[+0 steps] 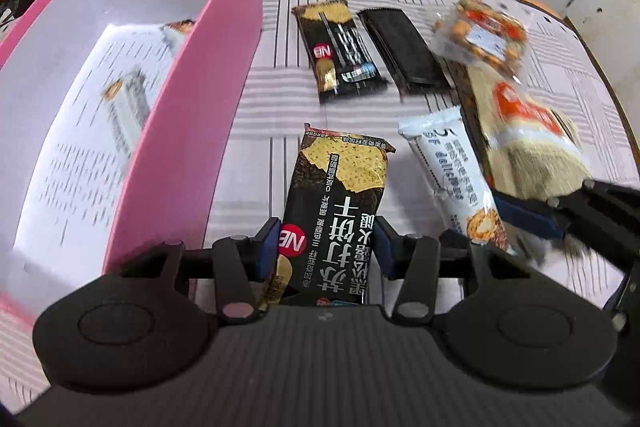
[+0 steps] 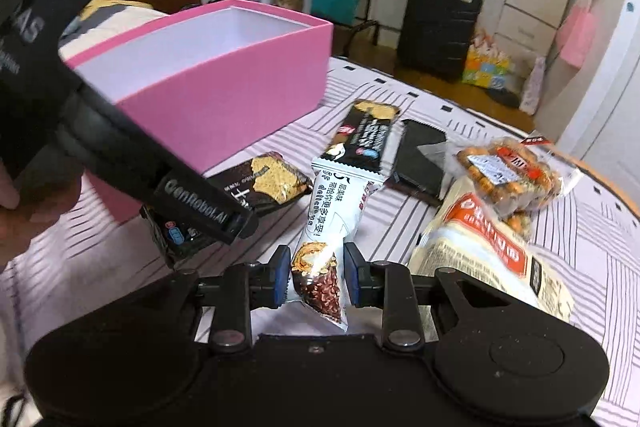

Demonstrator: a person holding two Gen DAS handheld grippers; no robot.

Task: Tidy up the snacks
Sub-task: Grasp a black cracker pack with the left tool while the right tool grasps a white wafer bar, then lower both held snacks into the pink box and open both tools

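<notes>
left gripper [image 1: 326, 247] clamps black cracker pack [image 1: 336, 203] | right gripper [image 2: 316, 275] pinches white bar [image 2: 326, 223] | both end-held, likely for pink box [image 1: 192, 131] drop

left wrist: low, close, faces forward | right wrist: likewise | shared: pink box [image 1: 188, 131]

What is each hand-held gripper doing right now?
Left hand-held gripper: shut on the black cracker pack.
Right hand-held gripper: shut on the white snack bar.
</notes>
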